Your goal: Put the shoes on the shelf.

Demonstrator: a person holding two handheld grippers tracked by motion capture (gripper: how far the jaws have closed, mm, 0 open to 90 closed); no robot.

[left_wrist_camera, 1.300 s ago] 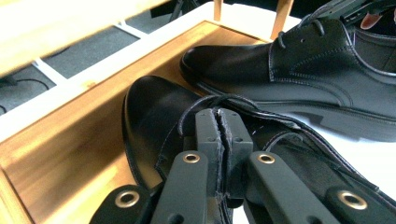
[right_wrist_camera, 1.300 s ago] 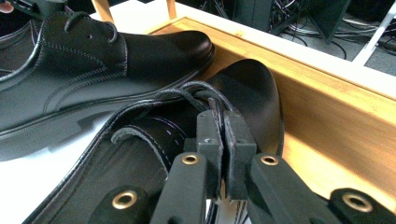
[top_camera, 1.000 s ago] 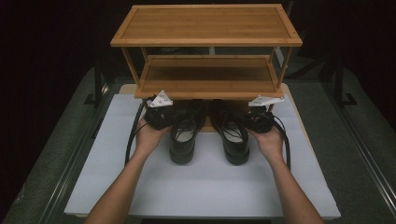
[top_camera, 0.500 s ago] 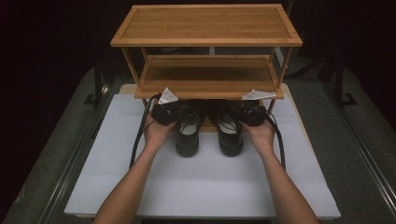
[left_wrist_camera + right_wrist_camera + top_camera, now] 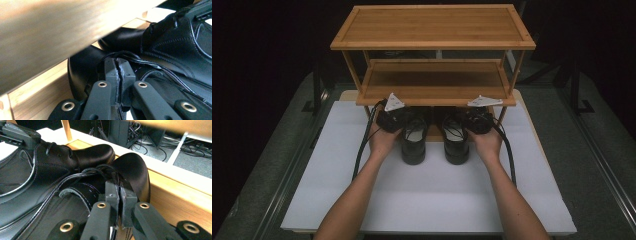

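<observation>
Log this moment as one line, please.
left hand-held gripper: shut on left shoe | right hand-held gripper: shut on right shoe | toes under rack

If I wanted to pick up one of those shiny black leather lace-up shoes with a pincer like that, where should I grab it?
Pinch the thin upper edge beside the laces, coming from the heel end. The left gripper holds the left black leather shoe that way; the smooth rounded toe offers nothing to pinch.

Looked all over and there's nothing readable here, no lettering, brand, number or sign. The black shoes (image 5: pixel 414 142) are plain leather and stitching. The wooden rack (image 5: pixel 432 27) is bare too.
</observation>
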